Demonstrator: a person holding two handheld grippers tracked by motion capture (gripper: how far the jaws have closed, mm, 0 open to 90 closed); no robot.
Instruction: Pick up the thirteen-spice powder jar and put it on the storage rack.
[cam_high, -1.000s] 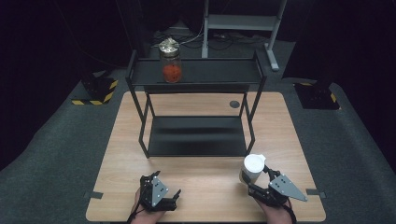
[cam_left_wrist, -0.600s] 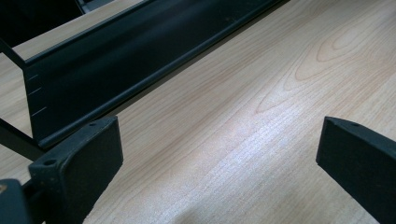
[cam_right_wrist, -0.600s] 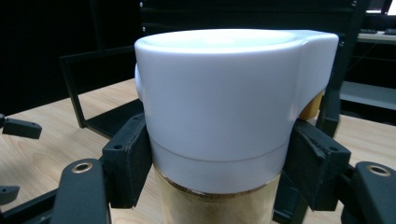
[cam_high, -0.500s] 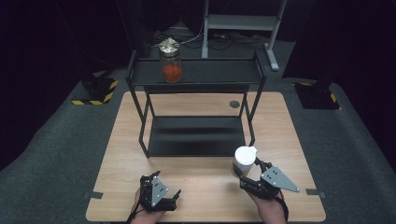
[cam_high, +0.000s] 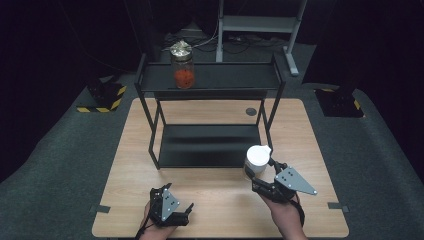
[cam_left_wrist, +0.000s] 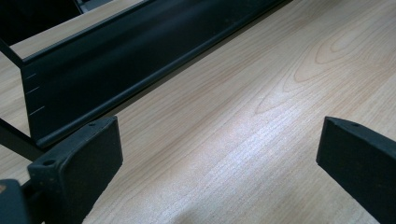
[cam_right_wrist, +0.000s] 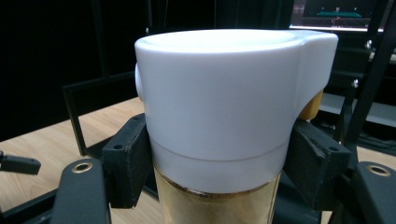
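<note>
- We see the right gripper (cam_high: 261, 172) clenched around a white-capped jar (cam_high: 256, 160), its jaws pressing the body just under the cap on both sides.
- The jar stands upright, long axis vertical, cap upward; it sits over the wooden table (cam_high: 300, 125), just in front of the right front leg of the black rack (cam_high: 207, 145).
- From above, a small spout-like lug on the cap's rim points away from us toward the rack.
- The right gripper view adds what the high view cannot: the jar (cam_right_wrist: 229, 112) has a clear body with yellowish contents below the white cap, and a yellow bit peeks out under the lug.
- Our left gripper (cam_high: 187, 209) rests low near the table's front edge, well apart from the jar, jaws released and spread wide.
- The left gripper view shows bare wood grain between the jaws and the rack's lower shelf edge (cam_left_wrist: 140, 60) beyond.
- The high view alone shows a glass jar with orange contents (cam_high: 183, 67) standing upright on the rack's top shelf.
</note>
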